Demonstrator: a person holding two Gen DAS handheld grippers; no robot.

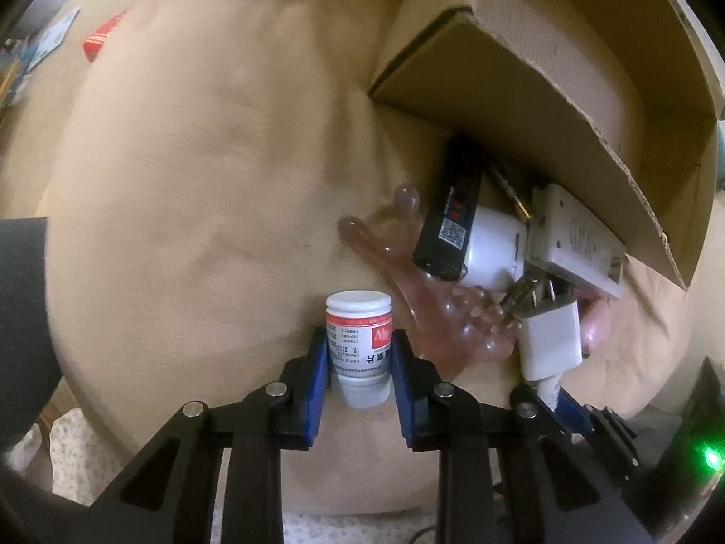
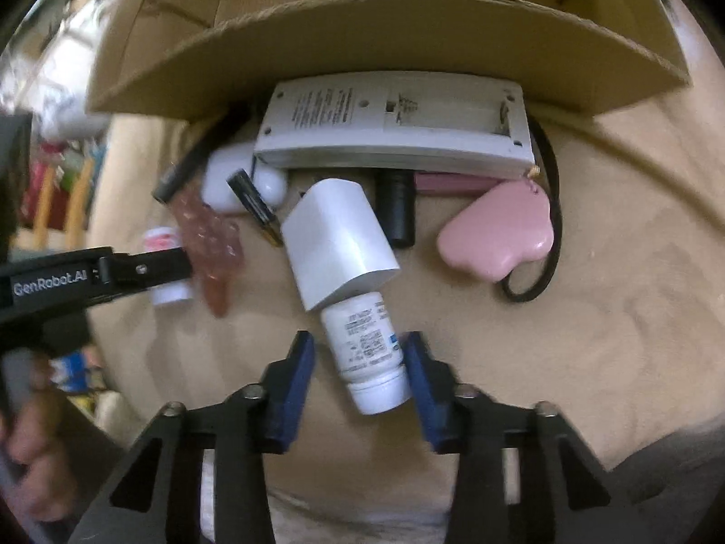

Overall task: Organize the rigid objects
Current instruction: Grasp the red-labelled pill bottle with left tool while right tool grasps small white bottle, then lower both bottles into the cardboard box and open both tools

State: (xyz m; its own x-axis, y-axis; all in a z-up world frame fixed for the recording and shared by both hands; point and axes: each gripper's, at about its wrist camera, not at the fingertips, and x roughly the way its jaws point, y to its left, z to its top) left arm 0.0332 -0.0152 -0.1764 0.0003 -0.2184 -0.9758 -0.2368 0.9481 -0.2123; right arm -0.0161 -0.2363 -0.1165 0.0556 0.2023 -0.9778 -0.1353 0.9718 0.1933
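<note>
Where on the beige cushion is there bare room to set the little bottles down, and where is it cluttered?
Bare cloth lies left of the red-label bottle in the left claw, and right of the pink case. It is crowded under the cardboard box flap: remote, white charger, lighter.

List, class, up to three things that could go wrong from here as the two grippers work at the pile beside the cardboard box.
1. The right gripper straddles a tilted white bottle whose top lies under the white charger block; pulling it may drag the charger.
2. The left gripper grips the red-labelled bottle low on its body, so it might tip.
3. The two grippers sit close together and could collide.
</note>
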